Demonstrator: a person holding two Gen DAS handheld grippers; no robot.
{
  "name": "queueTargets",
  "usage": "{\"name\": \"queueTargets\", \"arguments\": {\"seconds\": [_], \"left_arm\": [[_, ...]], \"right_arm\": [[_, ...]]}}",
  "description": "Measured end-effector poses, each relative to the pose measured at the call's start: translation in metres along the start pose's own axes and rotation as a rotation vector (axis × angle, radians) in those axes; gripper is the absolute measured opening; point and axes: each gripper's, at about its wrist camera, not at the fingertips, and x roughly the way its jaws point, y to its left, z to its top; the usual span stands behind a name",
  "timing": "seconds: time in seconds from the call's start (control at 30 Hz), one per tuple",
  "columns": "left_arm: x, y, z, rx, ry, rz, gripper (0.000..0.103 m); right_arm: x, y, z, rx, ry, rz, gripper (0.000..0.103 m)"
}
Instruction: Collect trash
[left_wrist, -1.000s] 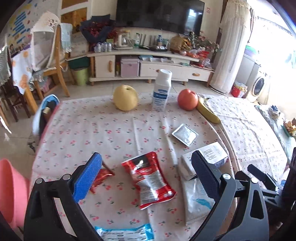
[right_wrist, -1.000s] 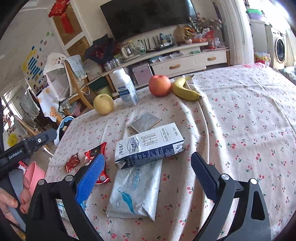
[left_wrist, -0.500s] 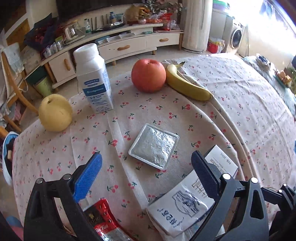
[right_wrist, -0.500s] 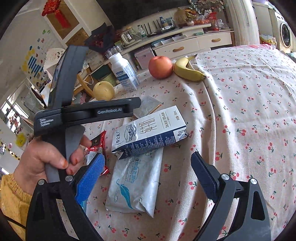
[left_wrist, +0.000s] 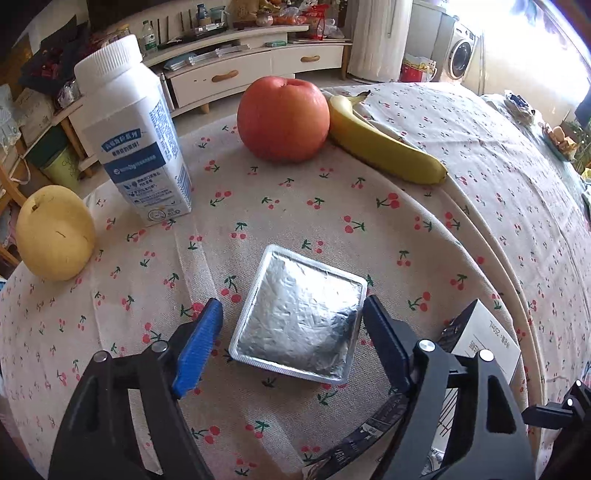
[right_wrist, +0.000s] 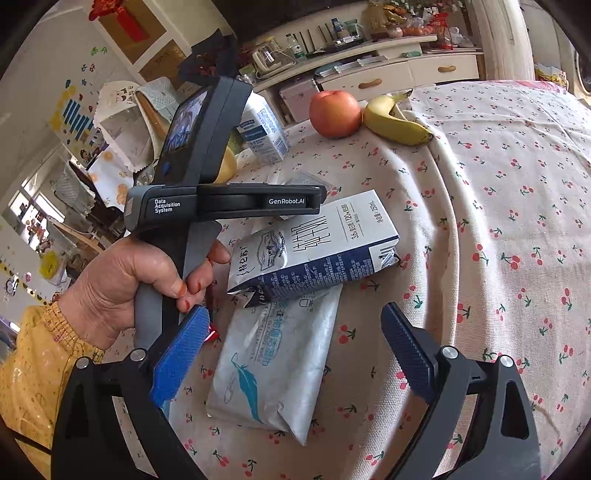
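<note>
Square foil tray (left_wrist: 301, 325), crinkled silver with a white rolled rim, flat on the cherry-print tabletop (left_wrist: 424, 229). Sits between the spread fingers of the left claw (left_wrist: 291, 343), blue pad just off its left edge, dark pad just beside its right corner; open, holding nothing. Beyond: white milk bottle (left_wrist: 135, 125), yellow pear (left_wrist: 55, 232), smooth red apple (left_wrist: 282, 118), banana (left_wrist: 384, 147). Right claw (right_wrist: 295, 358) wide open and empty above a crumpled wipes pouch (right_wrist: 273, 369), flattened milk carton (right_wrist: 314, 243) lying across its far end.
</note>
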Motion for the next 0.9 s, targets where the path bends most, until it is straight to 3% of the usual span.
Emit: {"name": "queueTargets", "arguments": {"seconds": [0.13,0.3,0.4,0.63,0.73,0.9], "left_arm": [[0.000,0.000,-0.003,0.001,-0.018,0.012,0.067],[-0.010,0.013,-0.011,-0.060,-0.048,0.019,0.034],[-0.015,0.030,-0.017,-0.142,-0.058,-0.011,0.019],[-0.026,0.041,-0.038,-0.208,-0.065,-0.027,0.016],[-0.033,0.044,-0.047,-0.224,-0.071,-0.018,0.012],[-0.048,0.056,-0.061,-0.276,-0.098,-0.006,0.011]], "right_arm": [[0.006,0.000,-0.002,0.005,0.020,0.001,0.093],[0.014,0.008,-0.006,-0.029,0.047,-0.005,0.093],[0.019,0.016,-0.009,-0.072,0.053,-0.030,0.093],[0.041,0.036,-0.022,-0.175,0.120,-0.086,0.093],[0.047,0.050,-0.030,-0.262,0.124,-0.142,0.095],[0.052,0.060,-0.036,-0.322,0.126,-0.165,0.094]]}}
